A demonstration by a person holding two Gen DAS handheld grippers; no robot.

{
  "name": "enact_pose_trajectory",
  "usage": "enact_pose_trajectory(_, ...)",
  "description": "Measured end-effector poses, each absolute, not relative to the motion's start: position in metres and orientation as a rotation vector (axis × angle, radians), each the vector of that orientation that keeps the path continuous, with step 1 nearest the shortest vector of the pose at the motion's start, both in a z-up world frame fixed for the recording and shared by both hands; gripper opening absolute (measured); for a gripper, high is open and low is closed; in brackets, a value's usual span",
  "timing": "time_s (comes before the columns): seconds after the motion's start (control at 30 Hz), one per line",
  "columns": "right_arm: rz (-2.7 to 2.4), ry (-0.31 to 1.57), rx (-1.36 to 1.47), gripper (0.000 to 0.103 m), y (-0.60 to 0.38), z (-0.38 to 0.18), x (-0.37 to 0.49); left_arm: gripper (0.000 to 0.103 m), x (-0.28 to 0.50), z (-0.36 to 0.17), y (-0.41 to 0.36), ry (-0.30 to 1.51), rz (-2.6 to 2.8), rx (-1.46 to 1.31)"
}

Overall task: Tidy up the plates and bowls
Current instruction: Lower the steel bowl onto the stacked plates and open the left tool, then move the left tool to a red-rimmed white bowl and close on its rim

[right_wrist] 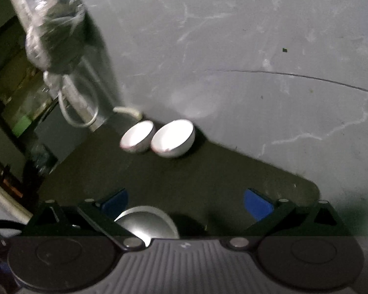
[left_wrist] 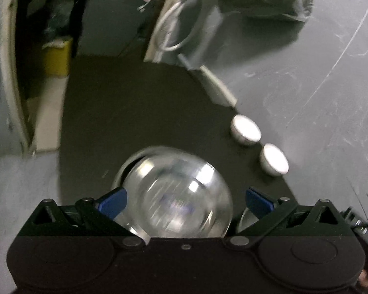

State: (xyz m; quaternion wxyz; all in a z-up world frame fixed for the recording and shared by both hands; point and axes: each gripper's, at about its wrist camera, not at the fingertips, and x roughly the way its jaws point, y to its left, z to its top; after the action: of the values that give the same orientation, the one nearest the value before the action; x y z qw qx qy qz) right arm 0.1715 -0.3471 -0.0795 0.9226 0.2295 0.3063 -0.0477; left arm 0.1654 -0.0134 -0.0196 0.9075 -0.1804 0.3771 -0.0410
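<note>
clear glass bowl (left_wrist: pixel 181 196) sits on the dark mat (left_wrist: pixel 135 112) between the wide-spread left gripper (left_wrist: pixel 186 199) fingers, ungripped; close squarely on its rim. right gripper (right_wrist: pixel 186 203) also wide, empty, white bowls (right_wrist: pixel 157 138) ahead

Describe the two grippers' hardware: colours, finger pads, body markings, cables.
Both are black, with angled linkage arms, silver pivot pins and blue finger pads. The left gripper has a smooth black body with round raised discs. The right gripper has a ribbed grey centre panel bearing a small white logo. Dark cables run at the outer edges.
</note>
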Motion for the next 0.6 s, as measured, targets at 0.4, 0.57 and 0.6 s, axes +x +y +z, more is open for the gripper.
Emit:
enact_pose_trajectory(0.4, -0.037, 0.702, 0.583, 0.102, -0.372, -0.120, 0.245, 0.102, 0.343, -0.044, -0.138, 0.956, -0.151, -0.231)
enact_pose_trajectory(0.57, -0.036, 0.677, 0.591, 0.090, -0.375, -0.126, 0.268, 0.102, 0.374, -0.064, -0.162, 0.996, -0.194, -0.259)
enact_pose_trajectory(0.6, -0.040, 0.672, 0.598, 0.088, -0.376, -0.127, 0.273, 0.102, 0.378, -0.067, -0.165, 0.998, -0.191, -0.258)
